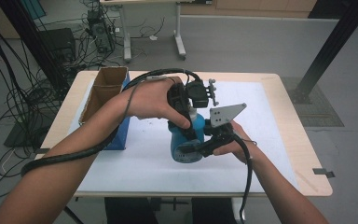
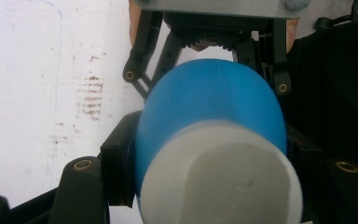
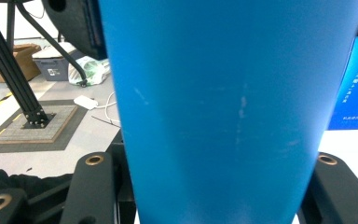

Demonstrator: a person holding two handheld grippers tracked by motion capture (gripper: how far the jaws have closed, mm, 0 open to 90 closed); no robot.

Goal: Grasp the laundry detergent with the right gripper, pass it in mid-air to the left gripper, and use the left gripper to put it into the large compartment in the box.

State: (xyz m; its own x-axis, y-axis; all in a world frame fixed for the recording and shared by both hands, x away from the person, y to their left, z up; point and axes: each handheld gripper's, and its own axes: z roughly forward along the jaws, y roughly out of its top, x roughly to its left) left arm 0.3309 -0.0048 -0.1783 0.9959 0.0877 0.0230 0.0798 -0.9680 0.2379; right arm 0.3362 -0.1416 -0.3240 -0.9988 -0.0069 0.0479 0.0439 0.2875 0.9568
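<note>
A blue bottle (image 1: 185,145) with a white cap (image 2: 219,179) is over the middle of the white mat (image 1: 270,140). My left gripper (image 1: 189,122) comes from above, shut on the bottle's upper part just below the cap. In the left gripper view its jaws press both sides of the blue shoulder (image 2: 209,98). My right gripper (image 1: 204,145) comes from the right and is shut on the bottle's body. That blue body (image 3: 219,107) sits between the jaws in the right gripper view. Whether the base touches the mat is hidden.
An open cardboard box (image 1: 103,91) stands at the table's left edge, with a blue box (image 1: 121,134) against its near side. The blue box (image 3: 354,88) also shows behind the bottle. A black frame post (image 1: 326,51) rises past the far right corner. Cables cover the floor on the left.
</note>
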